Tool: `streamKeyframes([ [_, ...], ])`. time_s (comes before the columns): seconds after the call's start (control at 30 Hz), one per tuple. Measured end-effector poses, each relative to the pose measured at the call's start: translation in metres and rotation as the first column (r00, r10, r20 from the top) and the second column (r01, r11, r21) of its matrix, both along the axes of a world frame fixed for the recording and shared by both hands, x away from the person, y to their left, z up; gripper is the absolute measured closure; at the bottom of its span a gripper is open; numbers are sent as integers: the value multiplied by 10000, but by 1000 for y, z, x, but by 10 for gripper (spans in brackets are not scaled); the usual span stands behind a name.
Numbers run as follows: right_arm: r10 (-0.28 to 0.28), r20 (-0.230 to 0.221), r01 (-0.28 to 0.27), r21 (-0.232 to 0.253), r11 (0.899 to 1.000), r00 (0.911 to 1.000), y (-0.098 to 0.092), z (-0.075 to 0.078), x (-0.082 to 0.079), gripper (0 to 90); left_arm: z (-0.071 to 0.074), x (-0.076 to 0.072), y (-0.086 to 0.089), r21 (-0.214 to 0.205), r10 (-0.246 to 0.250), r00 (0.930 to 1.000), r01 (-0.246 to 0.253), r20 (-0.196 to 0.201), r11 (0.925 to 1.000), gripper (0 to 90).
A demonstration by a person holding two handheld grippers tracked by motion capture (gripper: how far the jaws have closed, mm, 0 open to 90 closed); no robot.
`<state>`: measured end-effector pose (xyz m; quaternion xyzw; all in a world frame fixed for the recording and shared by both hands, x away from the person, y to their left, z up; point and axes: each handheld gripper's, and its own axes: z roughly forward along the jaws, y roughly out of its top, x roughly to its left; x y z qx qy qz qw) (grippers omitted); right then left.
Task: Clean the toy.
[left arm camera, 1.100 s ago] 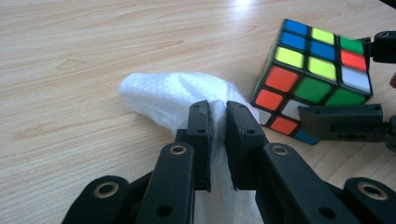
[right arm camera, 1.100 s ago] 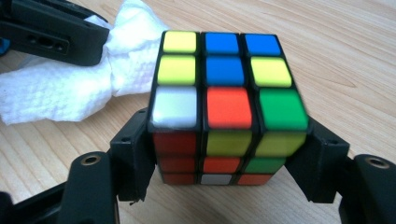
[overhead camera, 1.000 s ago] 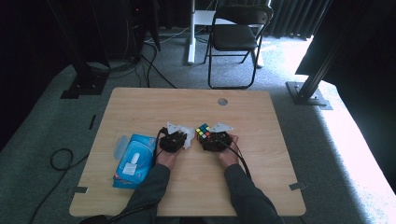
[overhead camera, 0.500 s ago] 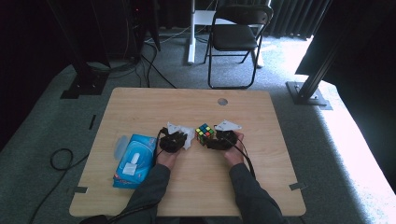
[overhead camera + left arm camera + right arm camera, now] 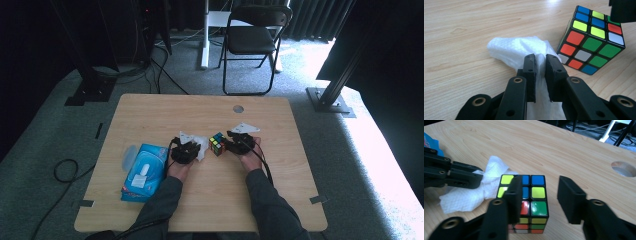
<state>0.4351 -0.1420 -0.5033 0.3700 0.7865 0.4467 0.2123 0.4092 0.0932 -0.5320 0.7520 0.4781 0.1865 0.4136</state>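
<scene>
The left tool (image 5: 539,72) is pinching a soft, limp tissue (image 5: 517,47) lying on the desk (image 5: 165,112). The right tool (image 5: 537,197), jaws just closing, is straddling the rigid, slick cube (image 5: 534,192) nearby without gripping; flat opposite faces are offering the surest hold.

Left tongs (image 5: 540,75) clamped on a white tissue (image 5: 516,50), colourful puzzle cube (image 5: 592,41) just beside on the wooden table (image 5: 461,30)

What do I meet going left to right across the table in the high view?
Wipes pack → left tongs with tissue → cube → right tongs.
</scene>
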Motion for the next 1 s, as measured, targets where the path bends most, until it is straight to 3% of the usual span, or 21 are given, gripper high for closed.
streamKeyframes([
  [0.4, -209, -403, 221, 304, 9993, 9990, -4, -5, 6, 663, 0, 0, 0, 39, -13, 10000, 13, -8, 10000, 791],
  [0.53, -174, -711, 214, 558, 9982, 9973, -6, -4, 8, 663, 0, 0, 0, 42, -13, 10000, 13, -12, 10000, 791],
  [0.83, -50, -899, 91, 451, 9989, 9959, -5, -4, 10, 653, 0, 1, 0, 62, -17, 10000, 17, -20, 10000, 791],
  [1.0, -26, -1104, 101, 678, 9976, 9939, -6, -4, 12, 660, 0, 1, 0, 76, -23, 10000, 23, -28, 10000, 791],
])
